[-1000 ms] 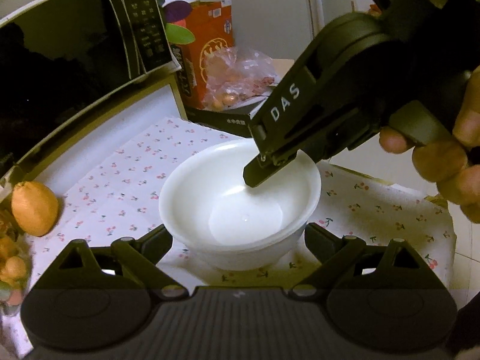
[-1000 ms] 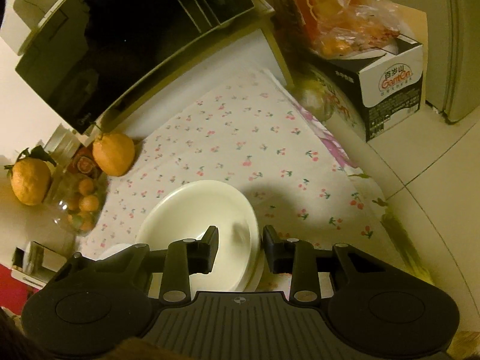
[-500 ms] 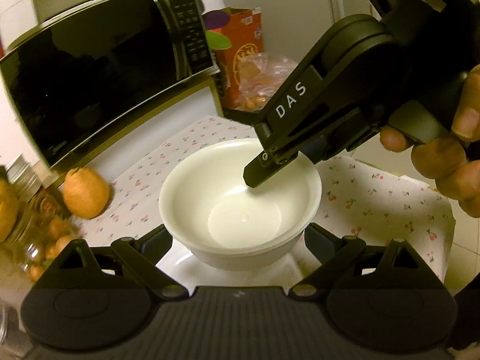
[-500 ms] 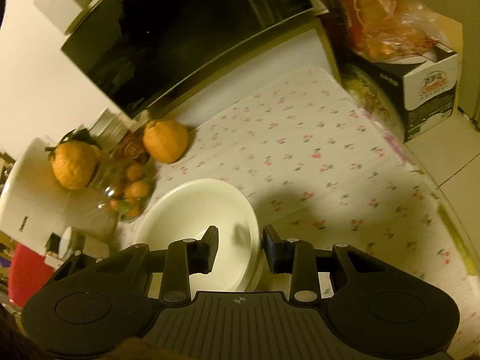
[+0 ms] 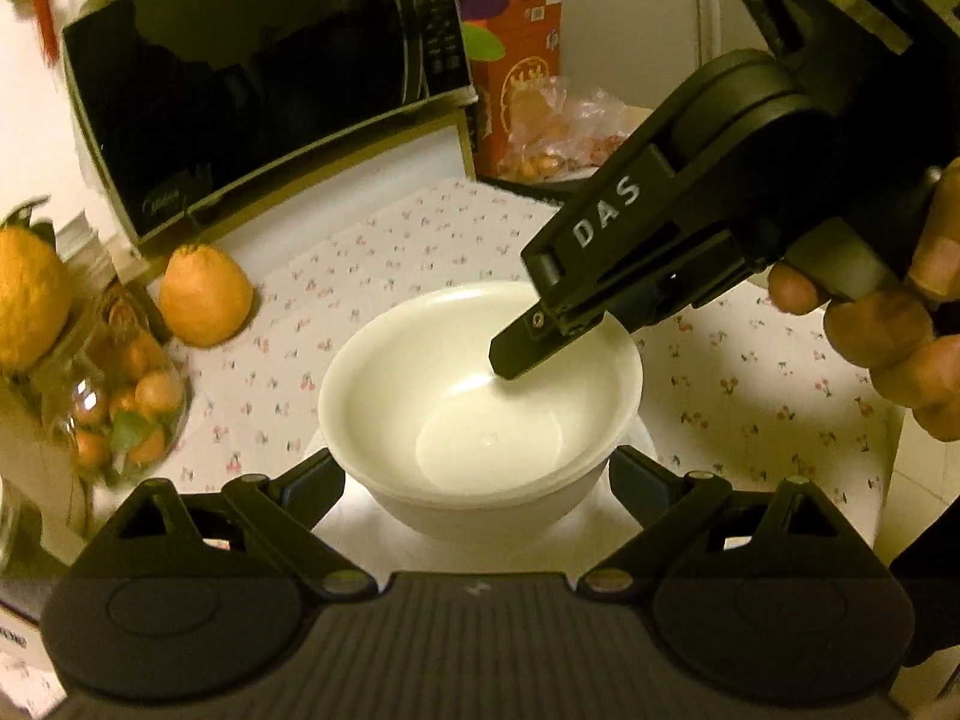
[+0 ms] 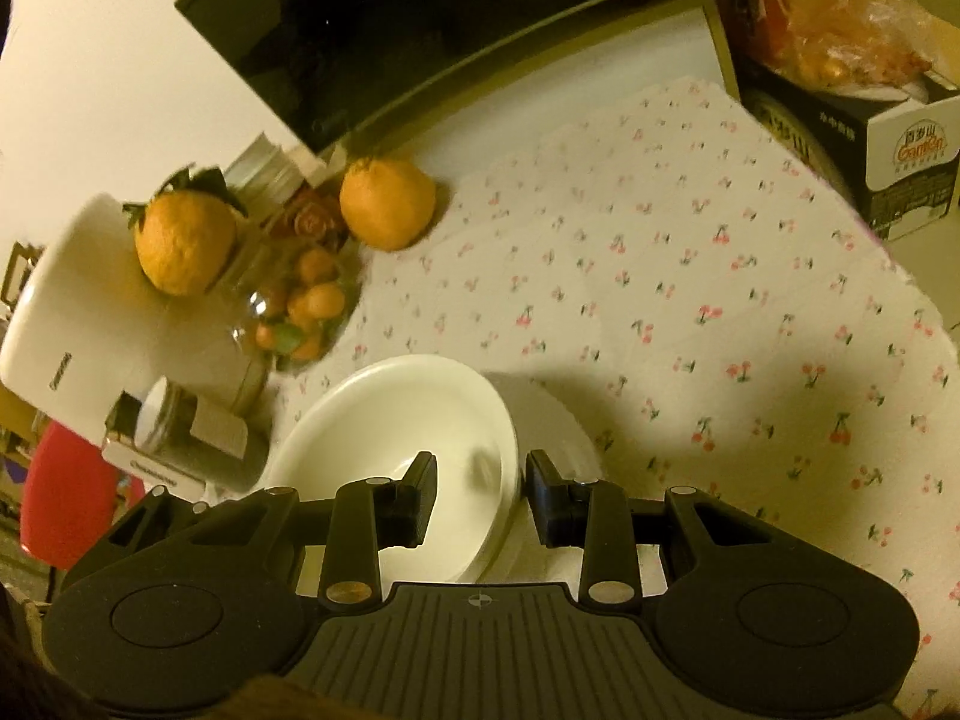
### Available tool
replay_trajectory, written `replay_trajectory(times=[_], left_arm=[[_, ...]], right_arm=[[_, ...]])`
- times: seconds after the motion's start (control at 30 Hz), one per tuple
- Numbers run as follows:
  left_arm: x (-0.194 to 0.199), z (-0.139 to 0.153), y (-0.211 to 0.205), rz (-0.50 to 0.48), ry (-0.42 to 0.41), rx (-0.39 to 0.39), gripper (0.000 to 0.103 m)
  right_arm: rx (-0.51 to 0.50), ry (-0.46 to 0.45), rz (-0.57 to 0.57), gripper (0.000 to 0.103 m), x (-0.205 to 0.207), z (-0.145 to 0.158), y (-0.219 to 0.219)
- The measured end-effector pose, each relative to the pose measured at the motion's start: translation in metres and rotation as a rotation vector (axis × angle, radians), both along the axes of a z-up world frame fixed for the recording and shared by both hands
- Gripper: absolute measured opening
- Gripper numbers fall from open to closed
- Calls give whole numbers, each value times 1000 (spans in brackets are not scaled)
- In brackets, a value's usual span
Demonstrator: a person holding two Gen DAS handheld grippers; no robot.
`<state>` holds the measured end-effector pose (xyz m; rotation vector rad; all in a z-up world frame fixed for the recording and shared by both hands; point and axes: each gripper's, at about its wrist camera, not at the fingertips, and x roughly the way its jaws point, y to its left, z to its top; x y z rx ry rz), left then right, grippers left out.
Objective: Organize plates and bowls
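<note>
Bowl (image 5: 480,396) stack still pinched at rim by right tongs (image 6: 480,495), carried left toward oranges (image 6: 387,204); left tongs (image 5: 477,483) apart, straddling it.

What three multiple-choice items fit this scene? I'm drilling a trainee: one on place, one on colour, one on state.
1. The orange on the cloth lies: A on a shelf; B before the microwave; C on a box.
2. The bowl is: A blue; B white; C red.
3. The fingers of the right gripper: A straddle the bowl's rim; B both outside it; C far from it.
Key: B, it sits below the microwave door; B, plainly white; A, one finger inside, one outside.
</note>
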<state>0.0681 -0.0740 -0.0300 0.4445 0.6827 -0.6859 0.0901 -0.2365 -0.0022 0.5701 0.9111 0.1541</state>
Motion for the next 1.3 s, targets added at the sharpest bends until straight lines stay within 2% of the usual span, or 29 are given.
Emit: replay_trajectory(times=[0.4, 0.8, 0.97, 1.1, 1.23, 1.3], left_arm=[[5, -12, 2, 30, 48, 24, 94], [11, -16, 5, 60, 60, 37, 94], [13, -17, 5, 68, 70, 35, 100], [16, -15, 6, 79, 78, 26, 103], [17, -16, 8, 91, 87, 24, 103], [17, -15, 10, 97, 95, 19, 103]], right_arm=[[-12, 11, 17, 32, 3, -14, 10], [29, 12, -2, 34, 11, -17, 11], [63, 29, -11, 35, 12, -19, 7], [88, 42, -21, 54, 13, -21, 3], [83, 34, -20, 60, 12, -20, 1], [81, 29, -22, 66, 12, -19, 0]])
